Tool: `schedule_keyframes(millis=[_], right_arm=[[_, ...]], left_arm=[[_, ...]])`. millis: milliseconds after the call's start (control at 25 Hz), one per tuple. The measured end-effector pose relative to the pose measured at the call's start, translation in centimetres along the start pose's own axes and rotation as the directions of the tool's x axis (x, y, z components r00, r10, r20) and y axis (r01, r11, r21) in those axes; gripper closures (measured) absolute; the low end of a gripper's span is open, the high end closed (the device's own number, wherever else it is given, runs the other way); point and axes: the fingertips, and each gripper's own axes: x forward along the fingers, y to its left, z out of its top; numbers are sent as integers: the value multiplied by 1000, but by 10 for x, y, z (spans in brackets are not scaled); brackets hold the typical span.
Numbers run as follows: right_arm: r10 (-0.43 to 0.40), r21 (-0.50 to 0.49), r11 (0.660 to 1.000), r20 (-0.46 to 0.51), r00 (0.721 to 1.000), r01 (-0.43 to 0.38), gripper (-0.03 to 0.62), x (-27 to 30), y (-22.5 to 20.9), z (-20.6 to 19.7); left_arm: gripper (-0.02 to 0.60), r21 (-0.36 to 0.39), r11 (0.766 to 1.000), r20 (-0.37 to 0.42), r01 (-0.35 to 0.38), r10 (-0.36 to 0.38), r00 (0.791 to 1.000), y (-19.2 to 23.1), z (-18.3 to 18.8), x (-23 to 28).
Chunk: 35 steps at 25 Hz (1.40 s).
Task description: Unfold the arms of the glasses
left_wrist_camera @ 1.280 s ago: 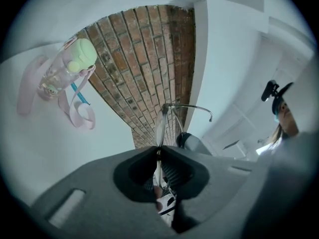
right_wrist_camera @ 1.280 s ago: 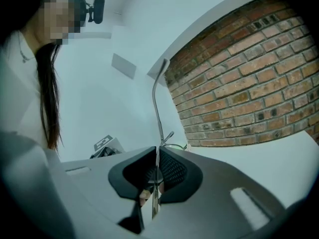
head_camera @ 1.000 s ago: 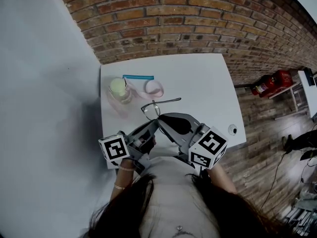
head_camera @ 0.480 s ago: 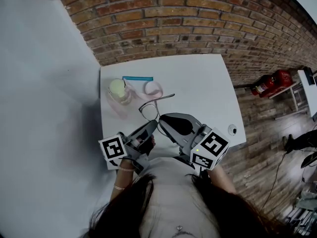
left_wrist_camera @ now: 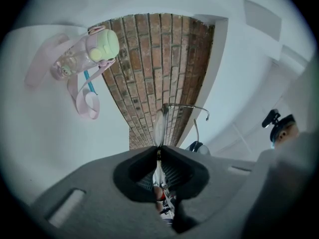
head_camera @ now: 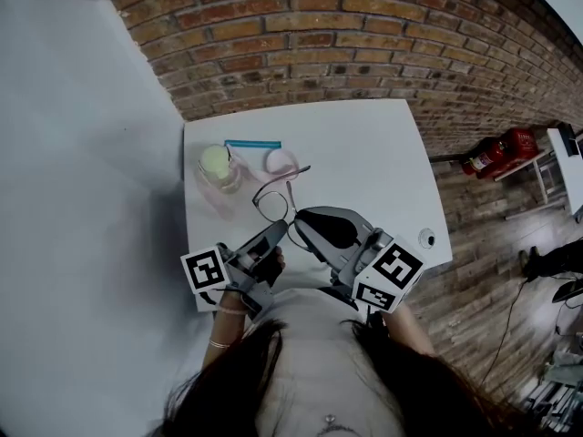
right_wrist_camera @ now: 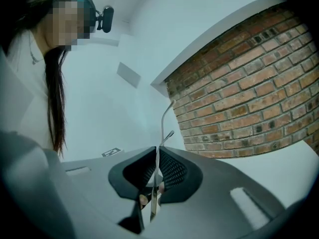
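Observation:
Thin metal-rimmed glasses [head_camera: 271,199] are held above the white table [head_camera: 364,153], between my two grippers. My left gripper [head_camera: 283,229] is shut on the rim of a lens, which stands edge-on above the jaws in the left gripper view as the glasses [left_wrist_camera: 160,125]. One free arm [left_wrist_camera: 188,107] curves off to the right there. My right gripper [head_camera: 297,218] is shut on a thin arm of the glasses [right_wrist_camera: 163,122], which rises straight out of the closed jaws. In the gripper views the left gripper [left_wrist_camera: 159,147] and right gripper [right_wrist_camera: 157,150] both show jaws pressed together.
A clear bottle with a pale green lid [head_camera: 217,165] lies at the table's far left, beside a pink strap loop [head_camera: 282,160] and a blue strip [head_camera: 253,143]. A brick wall [head_camera: 346,35] runs behind the table. A red fire extinguisher [head_camera: 496,153] lies on the wooden floor to the right.
The glasses have turned and shifted left. The upper arm's tip swung from pointing right toward the pink strap. Both grippers stayed shut and nearly in place.

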Motion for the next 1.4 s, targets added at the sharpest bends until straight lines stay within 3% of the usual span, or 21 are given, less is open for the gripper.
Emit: schedule_keyframes(millis=[1400], right_arm=[[8, -25, 1000, 46, 999, -7, 566, -7, 0, 10]], left_arm=[[558, -94, 995, 76, 28, -20, 997, 9, 15, -11]])
